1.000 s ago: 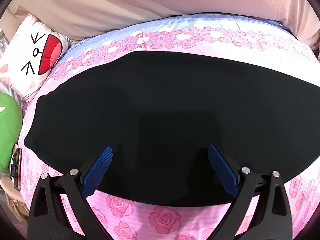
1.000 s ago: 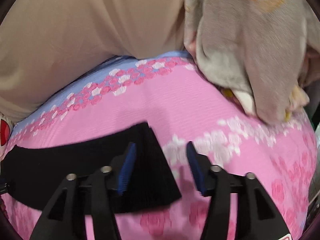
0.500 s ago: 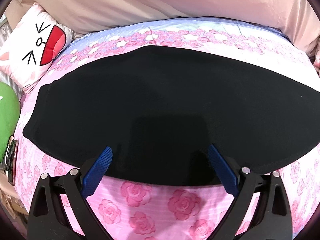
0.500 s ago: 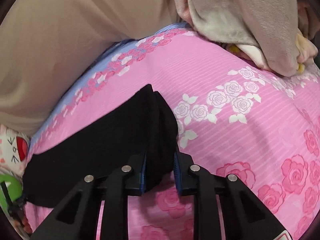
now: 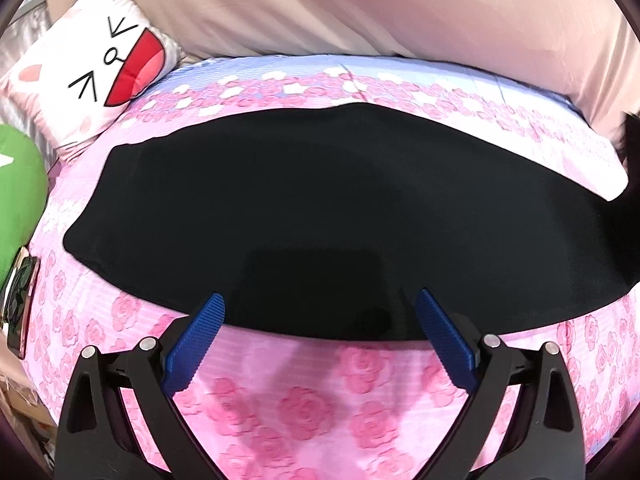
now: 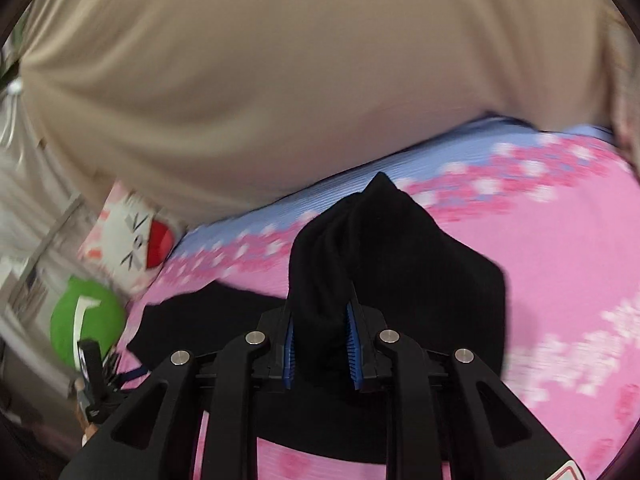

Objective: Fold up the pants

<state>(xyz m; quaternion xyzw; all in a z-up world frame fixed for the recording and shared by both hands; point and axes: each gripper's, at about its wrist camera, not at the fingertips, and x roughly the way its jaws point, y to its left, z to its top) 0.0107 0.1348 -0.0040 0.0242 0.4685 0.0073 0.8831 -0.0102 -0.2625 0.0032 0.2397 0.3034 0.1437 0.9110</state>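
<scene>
Black pants lie spread flat across a pink rose-print bed cover. In the left wrist view my left gripper hovers open over the near edge of the pants, its blue pads wide apart with nothing between them. In the right wrist view my right gripper is shut on a bunched end of the black pants, which is lifted off the bed and drapes down over the jaws. At the far right of the left wrist view that raised end shows as a dark blur.
A white cartoon-face pillow and a green cushion lie at the left end of the bed. A beige curtain or sheet runs along the far side. A small dark device sits at the left edge.
My right gripper closed on the end of the pants, then lifted it and swung it leftward. My left gripper drew back toward the near edge, still open.
</scene>
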